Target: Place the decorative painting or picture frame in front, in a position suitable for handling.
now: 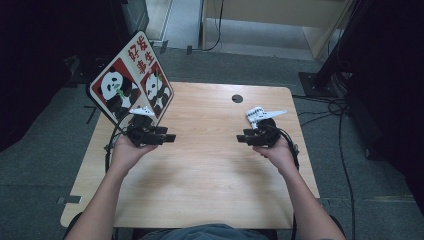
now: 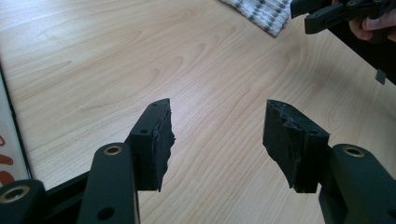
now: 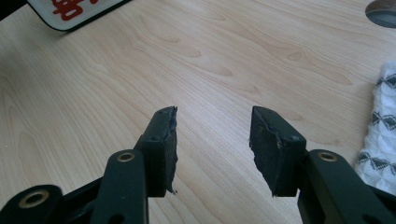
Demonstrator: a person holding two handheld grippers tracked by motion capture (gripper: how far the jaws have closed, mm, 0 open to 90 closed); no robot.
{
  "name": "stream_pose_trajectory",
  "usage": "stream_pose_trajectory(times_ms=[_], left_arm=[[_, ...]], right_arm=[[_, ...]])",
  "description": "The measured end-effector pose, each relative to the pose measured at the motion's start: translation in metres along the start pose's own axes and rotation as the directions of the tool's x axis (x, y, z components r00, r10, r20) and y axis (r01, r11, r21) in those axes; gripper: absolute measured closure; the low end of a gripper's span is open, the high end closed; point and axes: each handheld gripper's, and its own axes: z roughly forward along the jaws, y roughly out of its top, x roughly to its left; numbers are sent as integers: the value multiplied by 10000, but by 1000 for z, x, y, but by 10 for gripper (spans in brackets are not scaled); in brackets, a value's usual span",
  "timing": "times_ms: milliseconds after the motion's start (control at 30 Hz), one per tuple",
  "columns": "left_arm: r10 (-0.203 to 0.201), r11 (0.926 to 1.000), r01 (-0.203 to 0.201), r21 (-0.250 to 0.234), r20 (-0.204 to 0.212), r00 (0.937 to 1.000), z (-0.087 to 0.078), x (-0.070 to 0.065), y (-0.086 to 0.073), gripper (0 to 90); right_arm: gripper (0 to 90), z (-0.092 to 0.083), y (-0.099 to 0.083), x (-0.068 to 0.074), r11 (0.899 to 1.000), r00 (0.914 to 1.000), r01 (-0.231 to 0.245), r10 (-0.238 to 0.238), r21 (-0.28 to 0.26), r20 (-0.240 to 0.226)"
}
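Left gripper (image 1: 172,137) sits at about nine o'clock on the table (image 1: 200,190), jaws spread wide with nothing but bare wood between them, pointing toward three o'clock. From where I'm driving, the panda sign (image 1: 131,80) leans just behind it, off at eleven o'clock, touching nothing I need.

Moving across, the centre of the tabletop is bare wood.

On the far side, the right gripper (image 1: 241,138) hangs at about three o'clock, its jaws also parted and holding nothing, aimed back toward nine. The patterned cloth (image 1: 264,114) is what I'd go for: it lies just beyond that gripper, at roughly one o'clock from it, its long axis running from about eight o'clock up to two. In the right gripper view it shows at the three o'clock edge (image 3: 383,135), outside the jaws' line.

So I judge the right hand much nearer; it would need to swing toward the cloth first. Both forearms come in low, wrists level.
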Motion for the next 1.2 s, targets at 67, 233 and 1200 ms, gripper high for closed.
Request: stream_pose_trajectory(times_ms=[67,233,1200], left_arm=[[7,10000,-7,-21,-8,10000,0,0,0,425],[-35,10000,35,-75,10,10000,-2,0,-1,423],[-713,9939,678,-866,-375,9968,-53,3,-25,422]], right_arm=[[524,-1,0,0,9999,9999,-129,129,-20,49],[513,-2,1,-1,10000,9999,-22,23,-35,151],[499,18,17,-2,9979,9989,453,-449,467,-102]])
